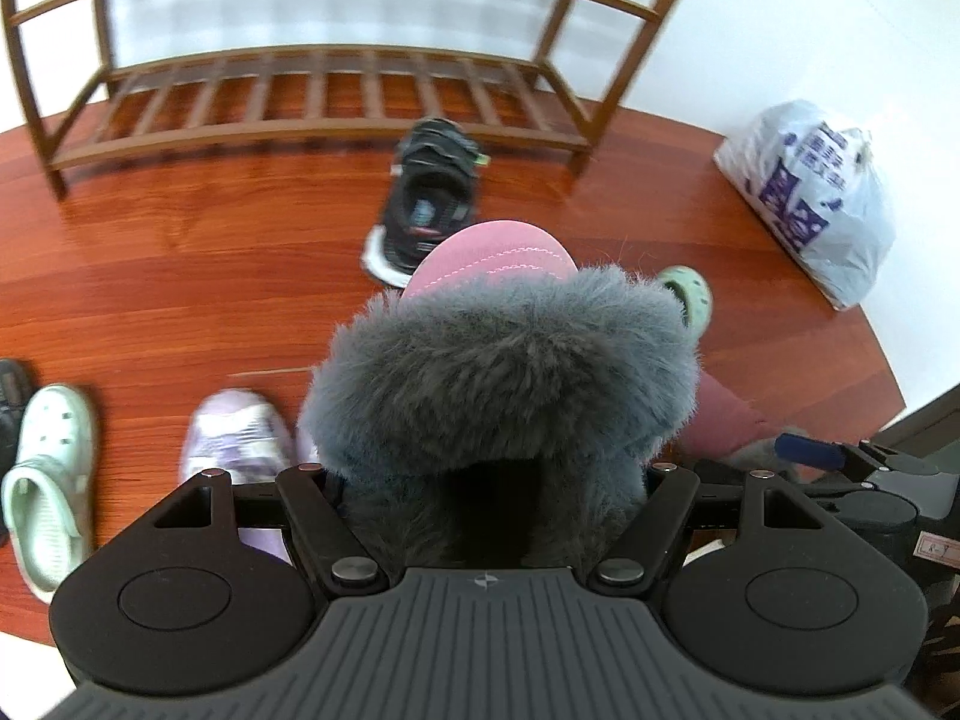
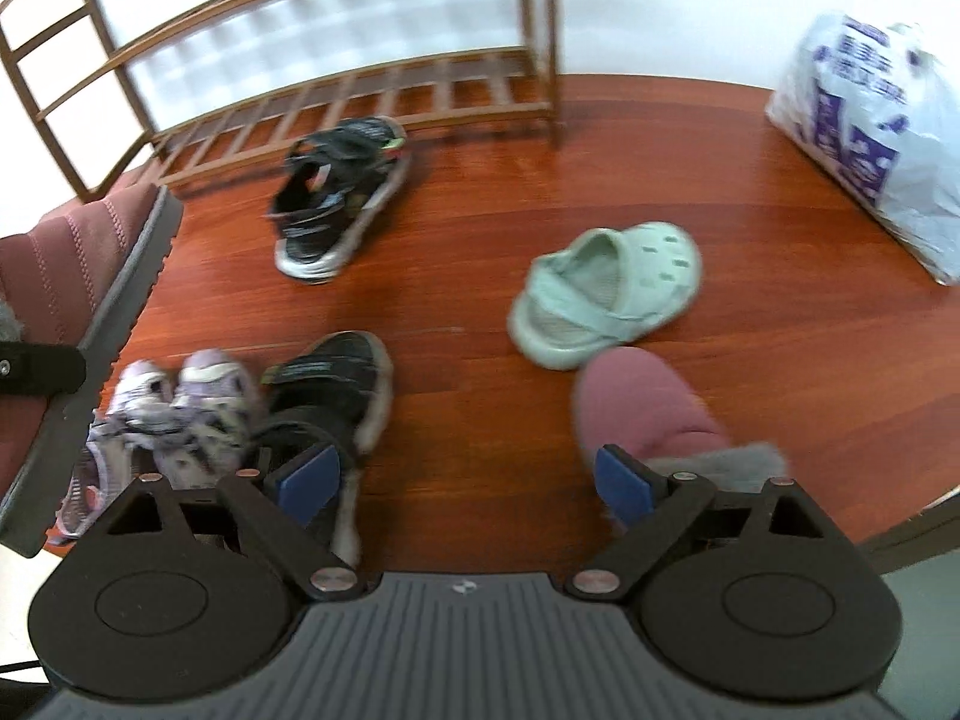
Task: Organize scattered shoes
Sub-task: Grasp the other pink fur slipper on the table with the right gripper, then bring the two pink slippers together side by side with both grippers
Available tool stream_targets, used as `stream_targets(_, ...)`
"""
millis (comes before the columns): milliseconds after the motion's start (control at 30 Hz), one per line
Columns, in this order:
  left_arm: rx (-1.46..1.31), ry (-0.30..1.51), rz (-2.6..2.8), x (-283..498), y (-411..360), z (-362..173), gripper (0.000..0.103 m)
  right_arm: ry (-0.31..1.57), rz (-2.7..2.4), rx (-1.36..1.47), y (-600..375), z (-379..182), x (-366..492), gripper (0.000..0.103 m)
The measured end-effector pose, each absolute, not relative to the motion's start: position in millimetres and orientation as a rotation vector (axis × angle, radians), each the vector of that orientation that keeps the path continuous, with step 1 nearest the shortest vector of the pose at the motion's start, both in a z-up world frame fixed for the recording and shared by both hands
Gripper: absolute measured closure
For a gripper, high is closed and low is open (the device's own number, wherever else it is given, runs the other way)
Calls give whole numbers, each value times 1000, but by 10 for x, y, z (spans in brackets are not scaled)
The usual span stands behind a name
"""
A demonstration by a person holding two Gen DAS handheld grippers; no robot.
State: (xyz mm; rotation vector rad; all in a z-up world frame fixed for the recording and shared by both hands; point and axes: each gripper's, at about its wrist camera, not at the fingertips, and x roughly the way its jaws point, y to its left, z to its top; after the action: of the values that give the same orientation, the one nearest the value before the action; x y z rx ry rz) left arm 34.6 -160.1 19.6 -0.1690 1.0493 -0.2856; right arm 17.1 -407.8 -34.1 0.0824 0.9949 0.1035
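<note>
My left gripper is shut on a pink boot with a grey fur collar and holds it above the floor; its fingertips are hidden in the fur. The same boot shows at the left edge of the right wrist view. My right gripper is open and empty, low over the floor. The second pink boot lies by its right finger. A black sneaker lies by its left finger. The wooden shoe rack stands ahead against the wall, also in the right wrist view.
Another black sneaker lies in front of the rack. Mint clogs lie on the floor. Purple sneakers sit at the left. A white plastic bag rests by the wall at right.
</note>
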Motion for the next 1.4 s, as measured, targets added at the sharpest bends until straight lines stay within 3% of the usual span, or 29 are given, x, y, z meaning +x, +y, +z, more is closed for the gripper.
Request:
stream_targets(567, -79, 1122, -304, 589, -2962, -152, 30, 968, 47, 88, -5273, -406, 391, 6)
stream_targets(1067, -59, 1255, -161, 574, -3361, -782, 30, 1085, 242, -3, -5376, -669, 466, 6)
stream_targets(1267, -53, 1292, -143, 595, -3466, -913, 30, 1111, 287, -16, -5394, -642, 429, 7)
stream_targets(1400, -43, 1316, -145, 602, -3541, -996, 30, 1156, 304, 6, -5411, -746, 414, 17)
